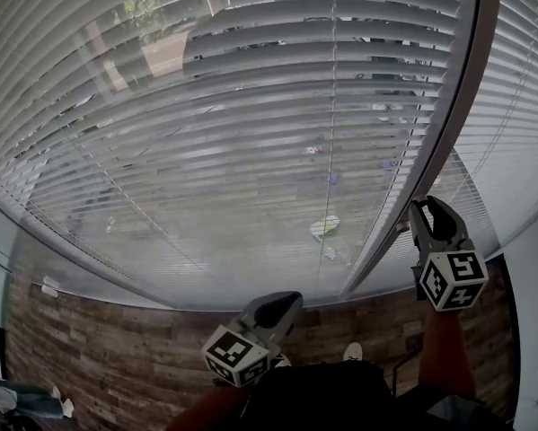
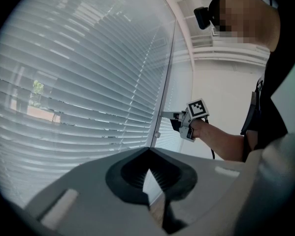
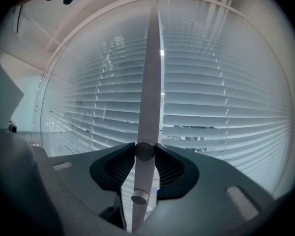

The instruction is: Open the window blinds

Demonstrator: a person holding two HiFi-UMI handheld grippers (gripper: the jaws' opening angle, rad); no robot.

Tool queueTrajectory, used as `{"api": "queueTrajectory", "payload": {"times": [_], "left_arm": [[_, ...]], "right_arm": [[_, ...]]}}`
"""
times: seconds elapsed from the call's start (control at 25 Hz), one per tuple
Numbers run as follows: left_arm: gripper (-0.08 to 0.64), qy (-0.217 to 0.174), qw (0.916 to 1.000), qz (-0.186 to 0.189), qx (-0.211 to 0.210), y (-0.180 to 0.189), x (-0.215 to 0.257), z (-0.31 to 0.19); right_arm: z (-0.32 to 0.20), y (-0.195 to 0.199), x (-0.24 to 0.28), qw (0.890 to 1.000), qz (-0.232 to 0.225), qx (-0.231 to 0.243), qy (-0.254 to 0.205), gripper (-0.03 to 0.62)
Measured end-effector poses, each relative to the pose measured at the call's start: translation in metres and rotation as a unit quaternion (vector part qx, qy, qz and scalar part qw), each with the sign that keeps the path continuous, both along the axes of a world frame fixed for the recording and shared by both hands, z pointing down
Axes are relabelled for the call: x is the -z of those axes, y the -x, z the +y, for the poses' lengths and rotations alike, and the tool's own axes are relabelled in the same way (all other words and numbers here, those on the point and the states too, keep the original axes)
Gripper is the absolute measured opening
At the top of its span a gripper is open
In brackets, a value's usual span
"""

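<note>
Left gripper jaws together, empty. Right gripper jaws clamp tilt wand; probably twisting step; next roll wrist, turn slats.

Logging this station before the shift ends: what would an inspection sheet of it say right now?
Surface: wood-plank floor below the window.
Job's things: blinds down, slats tilted partly open; wand hanging in front of them.
Clutter: small white bits on the floor, too small to identify.
Grippers: right gripper shut on the wand; left gripper shut, empty, clear of the blinds.
Cables: thin dark cable by the right forearm.
Surroundings: white wall; street seen through the slats.
</note>
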State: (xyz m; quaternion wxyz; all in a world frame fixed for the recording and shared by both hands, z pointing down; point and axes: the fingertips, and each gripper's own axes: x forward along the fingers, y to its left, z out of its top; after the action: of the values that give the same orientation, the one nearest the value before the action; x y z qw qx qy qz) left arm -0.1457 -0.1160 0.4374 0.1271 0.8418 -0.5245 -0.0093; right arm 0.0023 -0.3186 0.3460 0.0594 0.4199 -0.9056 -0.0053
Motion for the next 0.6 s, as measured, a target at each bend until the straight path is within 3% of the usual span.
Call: {"api": "queueTrajectory", "payload": {"times": [0.24, 0.44, 0.6], "left_arm": [[0.000, 0.002, 1.0000, 0.001, -0.003, -0.0013, -0.0004, -0.0005], [0.000, 0.002, 1.0000, 0.003, -0.003, -0.0011, -0.0007, -0.0002], [0.000, 0.001, 1.0000, 0.007, 0.001, 0.0008, -0.0004, -0.0006]], "right_arm": [[0.0000, 0.0014, -0.0005, 0.994, 0.096, -0.013, -0.058, 0.150], [0.0023, 0.0057, 0.0008, 0.975, 0.186, -0.026, -0.116, 0.149], [0.0021, 0.0062, -0.0008, 0.955, 0.248, -0.033, -0.161, 0.147]]}}
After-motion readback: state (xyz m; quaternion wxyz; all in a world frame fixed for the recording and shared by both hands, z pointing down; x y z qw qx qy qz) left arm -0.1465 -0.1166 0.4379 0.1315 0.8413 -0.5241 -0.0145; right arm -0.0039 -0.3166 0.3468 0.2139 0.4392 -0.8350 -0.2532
